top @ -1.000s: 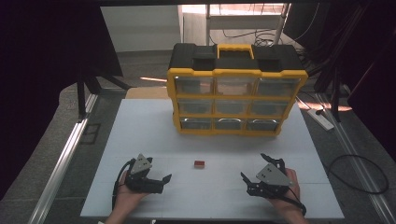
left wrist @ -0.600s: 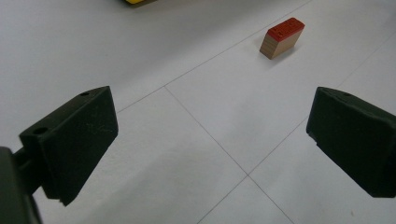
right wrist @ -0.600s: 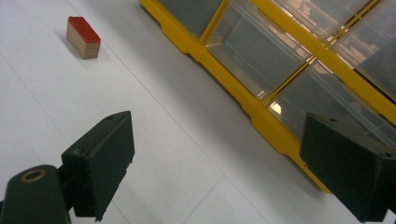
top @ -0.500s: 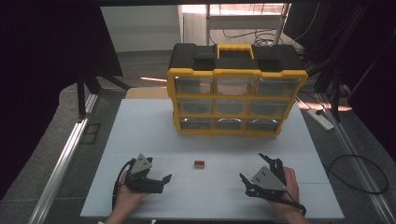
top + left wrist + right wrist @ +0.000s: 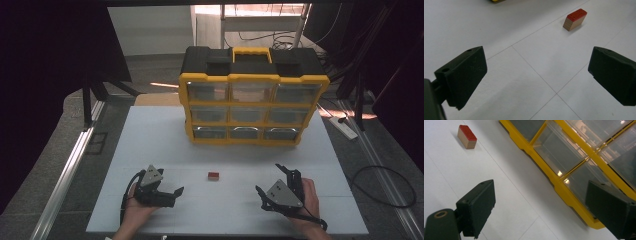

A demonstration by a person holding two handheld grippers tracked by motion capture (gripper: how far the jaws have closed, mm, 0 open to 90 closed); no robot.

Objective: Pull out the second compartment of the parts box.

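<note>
High view: two hand-held grippers are waiting low on the white surface (image 5: pixel 150 135), a small red-topped wooden block (image 5: pixel 213 175) lying between them.

Both are holding their jaws wide apart and gripping nothing: the left hand-held gripper (image 5: pixel 172 192) is resting near the front edge, the right hand-held gripper (image 5: pixel 272 182) opposite, each well apart from the block. I judge this the approach step; next, one gripper is needing to close in and straddle the block before squeezing. Left gripper view is showing the block's (image 5: pixel 574 19) pale wood sides and red face, while right gripper view is revealing the yellow drawer organizer's (image 5: pixel 564 186) clear drawers looking empty, the block (image 5: pixel 467 137) off to its upper left.
</note>
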